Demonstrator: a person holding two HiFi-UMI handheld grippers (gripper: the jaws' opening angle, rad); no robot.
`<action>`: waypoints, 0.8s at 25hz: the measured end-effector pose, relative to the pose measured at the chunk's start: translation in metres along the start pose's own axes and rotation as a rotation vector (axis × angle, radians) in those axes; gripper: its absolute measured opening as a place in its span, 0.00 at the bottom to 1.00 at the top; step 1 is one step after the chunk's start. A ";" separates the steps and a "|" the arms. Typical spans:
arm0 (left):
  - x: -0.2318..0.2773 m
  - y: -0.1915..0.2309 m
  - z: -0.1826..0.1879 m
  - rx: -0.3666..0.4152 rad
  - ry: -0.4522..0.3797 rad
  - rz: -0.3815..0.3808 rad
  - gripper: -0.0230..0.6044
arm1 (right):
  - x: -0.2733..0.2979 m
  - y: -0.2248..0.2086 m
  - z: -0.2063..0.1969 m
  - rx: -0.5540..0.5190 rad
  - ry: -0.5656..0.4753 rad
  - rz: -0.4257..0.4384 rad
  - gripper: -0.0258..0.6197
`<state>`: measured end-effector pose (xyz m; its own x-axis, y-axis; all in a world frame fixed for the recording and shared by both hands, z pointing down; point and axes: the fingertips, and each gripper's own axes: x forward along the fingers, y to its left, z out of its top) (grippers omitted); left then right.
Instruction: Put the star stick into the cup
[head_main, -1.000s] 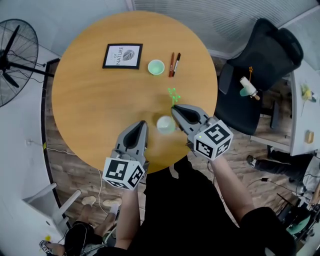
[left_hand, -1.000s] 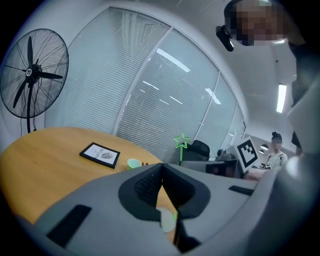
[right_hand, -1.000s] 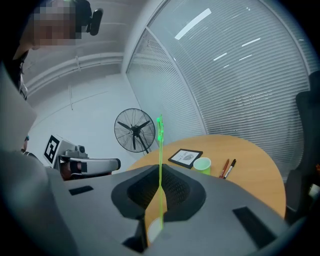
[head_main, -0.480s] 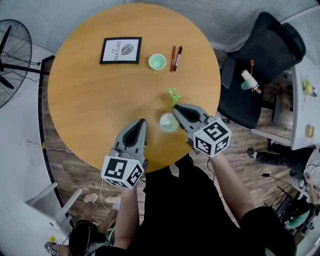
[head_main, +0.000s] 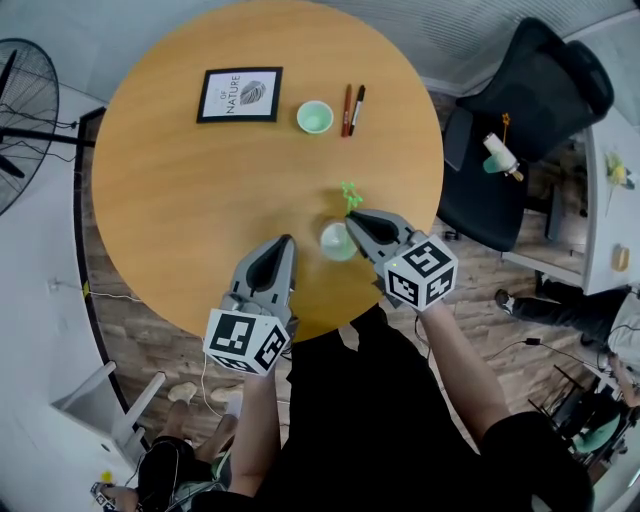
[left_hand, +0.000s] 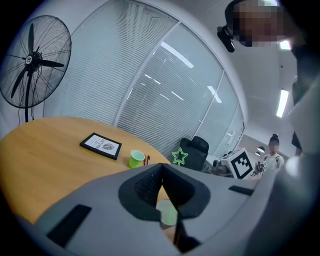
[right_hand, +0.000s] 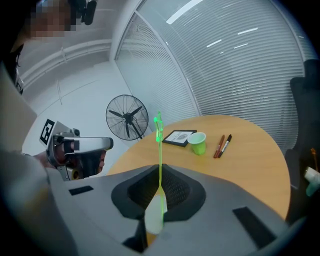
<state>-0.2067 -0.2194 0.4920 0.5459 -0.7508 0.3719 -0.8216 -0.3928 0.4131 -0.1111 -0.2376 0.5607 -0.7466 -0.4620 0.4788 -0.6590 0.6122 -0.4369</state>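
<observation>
The green star stick (head_main: 349, 193) is upright in my right gripper (head_main: 353, 219), which is shut on its thin stem. In the right gripper view the stem (right_hand: 160, 165) rises between the jaws, with the star edge-on at the top. The pale cup (head_main: 338, 241) stands on the round wooden table (head_main: 180, 200), touching or just left of the right gripper's tips. It shows below the jaws as the cup (right_hand: 154, 219). The stick's lower end is hidden. My left gripper (head_main: 283, 244) is shut and empty, left of the cup. From the left gripper (left_hand: 162, 172) I see the star (left_hand: 179, 156).
A framed picture (head_main: 240, 94), a green cup (head_main: 315, 117) and two pens (head_main: 352, 109) lie at the table's far side. A black office chair (head_main: 525, 110) stands to the right and a floor fan (head_main: 25, 115) to the left. The person's body is close against the near edge.
The right gripper and the star stick have edged slightly closer to the pale cup. The left gripper has stayed where it was. The head view shifted a little.
</observation>
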 end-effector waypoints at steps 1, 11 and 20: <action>0.000 0.000 -0.001 -0.001 0.002 -0.001 0.03 | 0.001 -0.001 -0.003 0.002 0.005 -0.002 0.08; 0.006 -0.002 -0.008 -0.003 0.024 -0.011 0.03 | 0.005 -0.007 -0.021 0.025 0.039 -0.015 0.08; 0.006 -0.004 -0.011 -0.007 0.028 -0.006 0.03 | 0.005 -0.014 -0.025 0.042 0.047 -0.017 0.09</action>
<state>-0.1985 -0.2162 0.5018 0.5556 -0.7333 0.3919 -0.8170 -0.3937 0.4214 -0.1035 -0.2322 0.5879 -0.7310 -0.4406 0.5211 -0.6754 0.5766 -0.4598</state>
